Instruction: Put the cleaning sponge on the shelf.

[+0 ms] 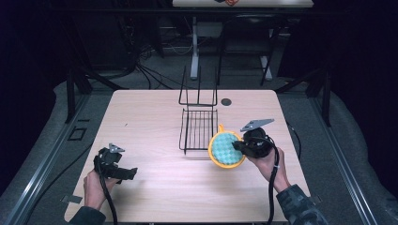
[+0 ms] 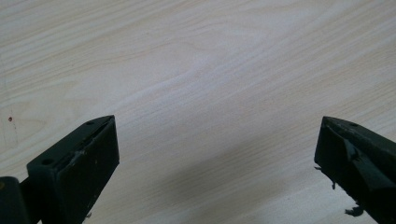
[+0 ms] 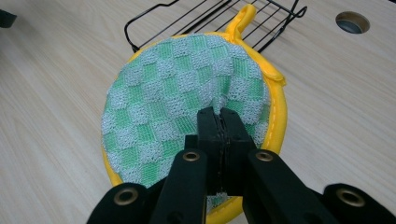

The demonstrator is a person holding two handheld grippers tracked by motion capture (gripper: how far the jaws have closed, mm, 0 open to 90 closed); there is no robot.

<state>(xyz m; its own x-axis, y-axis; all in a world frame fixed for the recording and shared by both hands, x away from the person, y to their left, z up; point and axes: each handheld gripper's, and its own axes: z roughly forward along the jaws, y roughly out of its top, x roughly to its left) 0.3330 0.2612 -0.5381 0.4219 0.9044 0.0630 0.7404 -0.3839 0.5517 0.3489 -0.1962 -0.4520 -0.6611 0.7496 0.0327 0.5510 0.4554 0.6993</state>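
Observation:
A round pot holder (image 1: 226, 149) with a green-and-white checked face and yellow rim is held tilted just right of the black wire rack (image 1: 199, 125). My right gripper (image 1: 239, 147) is shut on the pot holder; in the right gripper view its jaws pinch a fold of the checked cloth (image 3: 182, 102), and the yellow hanging loop (image 3: 243, 17) points toward the wire rack (image 3: 219, 14). My left gripper (image 1: 130, 174) rests low at the table's front left. Its jaws stand wide open over bare wood, with nothing between the fingertips (image 2: 93, 144).
The wooden table (image 1: 150, 117) has a round cable hole (image 1: 226, 101) behind the rack, also seen as the cable hole (image 3: 352, 22). The rack's upright back (image 1: 198, 89) rises at the table's far middle. Dark floor, cables and table legs lie beyond.

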